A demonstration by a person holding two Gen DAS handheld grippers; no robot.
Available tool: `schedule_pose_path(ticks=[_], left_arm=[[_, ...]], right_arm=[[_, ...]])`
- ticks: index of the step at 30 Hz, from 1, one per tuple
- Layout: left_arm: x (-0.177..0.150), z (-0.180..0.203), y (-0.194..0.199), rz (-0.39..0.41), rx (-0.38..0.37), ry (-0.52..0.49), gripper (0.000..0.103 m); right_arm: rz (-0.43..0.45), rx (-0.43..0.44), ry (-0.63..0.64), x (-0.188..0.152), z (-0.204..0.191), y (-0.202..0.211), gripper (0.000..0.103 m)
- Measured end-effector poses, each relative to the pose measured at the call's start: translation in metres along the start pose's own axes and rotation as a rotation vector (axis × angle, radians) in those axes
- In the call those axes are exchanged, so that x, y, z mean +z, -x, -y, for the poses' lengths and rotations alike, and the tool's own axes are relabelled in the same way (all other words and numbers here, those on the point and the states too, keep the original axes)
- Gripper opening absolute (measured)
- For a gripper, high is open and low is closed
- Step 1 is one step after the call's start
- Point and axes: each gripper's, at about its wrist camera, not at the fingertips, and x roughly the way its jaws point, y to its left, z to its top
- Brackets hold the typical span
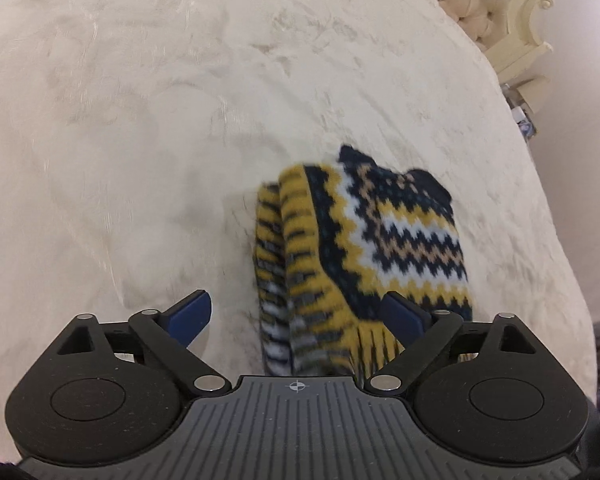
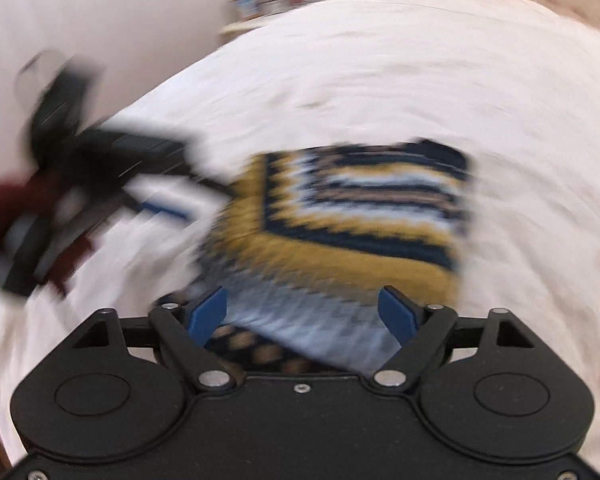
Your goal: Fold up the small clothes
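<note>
One folded knitted garment [image 1: 360,240], zigzag-patterned in yellow, navy and white, lies on a cream bedspread [image 1: 140,120]. The left gripper [image 1: 300,316] and the right gripper [image 2: 304,314] both hover over its near edge, jaws apart.

The sweater [image 1: 364,236] is showing as thick, fuzzy knitted wool-like cloth in yellow, navy, white and tan zigzags, with a yellow fringe at one edge. It is lying on a bedspread [image 1: 140,120] that is looking like cream plush cloth with a soft, brushed sheen. The left gripper [image 1: 300,312] is showing matt black plastic arms, shiny metal pivot pins, a ribbed grey plastic plate and smooth blue plastic fingers [image 1: 192,314]. The right gripper [image 2: 302,314] is looking the same in matt black plastic. The headboard [image 1: 476,4] is appearing as tufted, buttoned cream upholstery in a glossy painted frame.
</note>
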Motion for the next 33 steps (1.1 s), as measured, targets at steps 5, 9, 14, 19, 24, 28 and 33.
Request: schedule_pose_path(ticks=[5,9,14,19,24,28,33], left_arm=[[-0.021,0.004,-0.008,-0.056,-0.017,0.023,0.095],[-0.037,0.005,-0.019,-0.104,-0.036,0.056,0.095],[-0.042,0.012,-0.035,-0.136,-0.071,0.066,0.095],[-0.039,0.017,-0.056,-0.158,-0.123,0.112,0.097],[-0.038,0.021,-0.074,-0.171,-0.149,0.142,0.102],[-0.038,0.016,-0.075,-0.185,-0.205,0.201,0.093],[-0.044,0.021,-0.071,-0.231,-0.278,0.175,0.053]], right_arm=[[0.009,0.004,-0.231,0.012,0.054,-0.01,0.087],[-0.009,0.036,-0.33,0.016,0.079,-0.02,0.088],[-0.04,0.1,-0.416,0.026,0.103,-0.054,0.088],[-0.069,0.175,-0.485,0.033,0.119,-0.087,0.089],[-0.113,0.253,-0.576,0.031,0.132,-0.116,0.089],[-0.152,0.326,-0.601,0.028,0.135,-0.13,0.083],[-0.212,0.316,-0.523,0.038,0.128,-0.124,0.051]])
